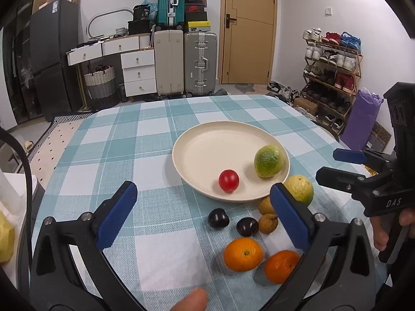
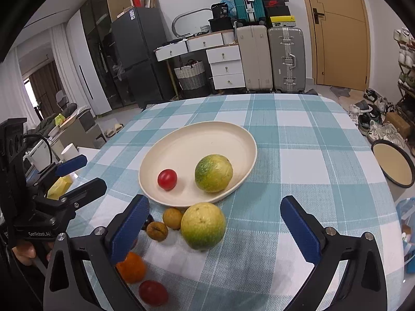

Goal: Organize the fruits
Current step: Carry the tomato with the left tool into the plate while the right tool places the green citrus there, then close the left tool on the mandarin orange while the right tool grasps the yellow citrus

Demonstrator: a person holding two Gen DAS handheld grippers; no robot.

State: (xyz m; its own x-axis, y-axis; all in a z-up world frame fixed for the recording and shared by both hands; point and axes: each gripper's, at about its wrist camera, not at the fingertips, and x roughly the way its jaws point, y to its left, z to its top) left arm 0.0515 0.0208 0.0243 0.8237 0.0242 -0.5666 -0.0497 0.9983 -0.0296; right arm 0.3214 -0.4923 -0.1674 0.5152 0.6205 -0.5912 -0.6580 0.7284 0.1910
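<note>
Tongs, left tongs [image 1: 202, 215] and right tongs [image 2: 215, 228], gape wide and empty over desk fruit below the plate [image 1: 197, 140] holding a red fruit [image 1: 228, 180] and green fruit [image 1: 268, 160].

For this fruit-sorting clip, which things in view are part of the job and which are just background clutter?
Part of the job:
cream plate
red fruit on plate
green citrus on plate
yellow-green citrus off plate
two oranges
two dark plums
two small brown fruits

Just lying about:
suitcases
shoe rack
white drawers
woven basket
</note>
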